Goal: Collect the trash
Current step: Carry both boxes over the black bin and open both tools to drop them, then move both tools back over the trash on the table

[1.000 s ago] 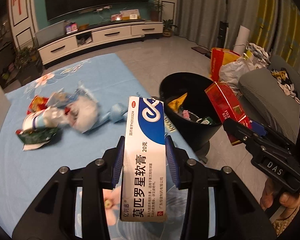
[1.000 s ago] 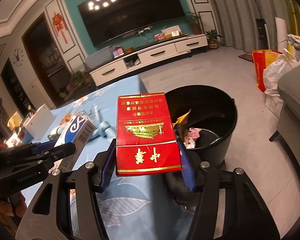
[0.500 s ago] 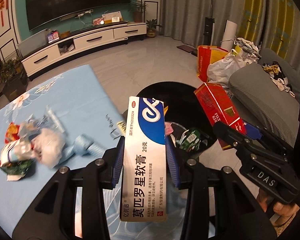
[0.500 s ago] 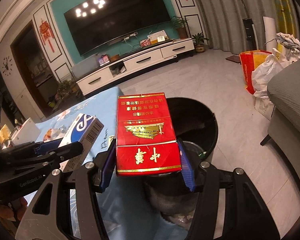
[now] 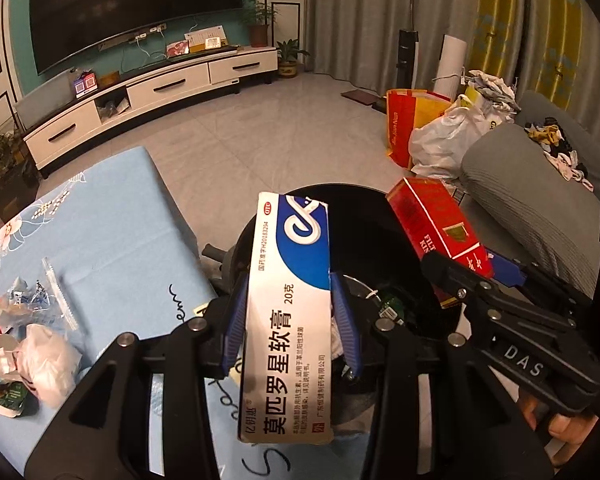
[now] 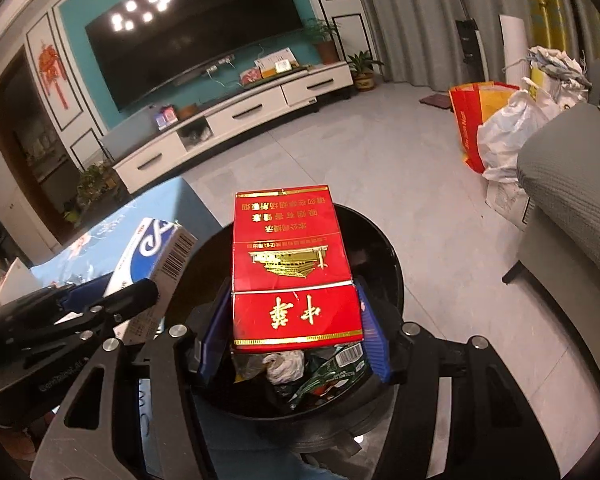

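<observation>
My left gripper is shut on a white and blue ointment box, held over the near rim of the black trash bin. My right gripper is shut on a red cigarette carton, held above the open bin, which holds wrappers and crumpled paper. The carton also shows in the left wrist view, over the bin's right side. The ointment box shows in the right wrist view, at the bin's left.
A table with a light blue cloth stands left of the bin, with several wrappers and crumpled tissue on it. A grey sofa is right of the bin. Bags stand on the floor behind it.
Both grippers have moved from beside the table to over the bin, each still holding its box. The bin now sits directly under the carton and the ointment box.
</observation>
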`<state>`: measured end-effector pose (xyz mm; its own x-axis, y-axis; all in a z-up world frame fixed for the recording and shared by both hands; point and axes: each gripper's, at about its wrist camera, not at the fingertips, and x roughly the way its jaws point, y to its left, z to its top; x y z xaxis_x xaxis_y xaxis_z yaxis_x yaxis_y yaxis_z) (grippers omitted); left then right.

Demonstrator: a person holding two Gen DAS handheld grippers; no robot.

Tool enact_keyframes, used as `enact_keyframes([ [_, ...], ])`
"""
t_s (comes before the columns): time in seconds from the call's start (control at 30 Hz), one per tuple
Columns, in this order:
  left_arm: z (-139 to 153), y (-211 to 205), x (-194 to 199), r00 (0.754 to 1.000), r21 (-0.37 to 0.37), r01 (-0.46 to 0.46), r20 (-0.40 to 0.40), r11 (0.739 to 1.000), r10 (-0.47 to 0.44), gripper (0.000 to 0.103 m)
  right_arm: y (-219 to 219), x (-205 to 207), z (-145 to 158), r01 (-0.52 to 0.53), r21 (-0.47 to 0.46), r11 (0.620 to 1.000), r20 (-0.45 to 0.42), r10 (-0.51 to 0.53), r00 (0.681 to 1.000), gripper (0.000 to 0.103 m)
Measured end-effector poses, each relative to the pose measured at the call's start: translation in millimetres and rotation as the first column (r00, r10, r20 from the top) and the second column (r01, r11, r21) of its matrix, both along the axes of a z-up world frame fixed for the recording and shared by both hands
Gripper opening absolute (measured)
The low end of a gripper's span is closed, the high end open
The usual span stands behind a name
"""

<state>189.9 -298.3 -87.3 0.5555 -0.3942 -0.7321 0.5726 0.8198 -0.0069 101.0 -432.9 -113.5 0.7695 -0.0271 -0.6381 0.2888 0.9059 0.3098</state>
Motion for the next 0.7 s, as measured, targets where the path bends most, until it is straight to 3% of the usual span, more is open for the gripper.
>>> enact_keyframes([
  [0.03, -1.6, -0.1, 2.7, 1.0, -0.003, -0.004, -0.004, 1.0, 0.004, 0.045, -1.2, 2.5, -2.7, 0.001, 0.007, 1.0, -0.009, -0.001, 1.0, 0.064],
  [0.1, -2.5, 0.4, 3.1, 1.0, -0.007, -0.014, -0.003, 1.0, 0.014, 0.062, -2.9, 5.0, -5.0, 0.009, 0.018, 1.0, -0.017, -0.009, 1.0, 0.072],
  [0.27, 2.6, 11.0, 2.7, 1.0, -0.027, -0.028, -0.006, 0.999, 0.028, 0.067, -6.3, -0.4, -2.4, 0.028, 0.039, 0.999, -0.018, -0.028, 0.999, 0.073],
  [0.57, 14.6, 54.6, -28.2, 0.996, -0.041, -0.074, -0.046, 0.996, 0.072, 0.098, 10.5, -36.7, 6.9, 0.023, 0.066, 0.998, -0.044, -0.02, 0.999, 0.078],
  [0.7, 13.3, 90.6, -48.5, 0.99, -0.02, -0.108, -0.093, 0.994, 0.106, 0.1, 29.8, -52.5, 10.5, -0.007, 0.077, 0.997, -0.064, 0.012, 0.998, 0.082],
])
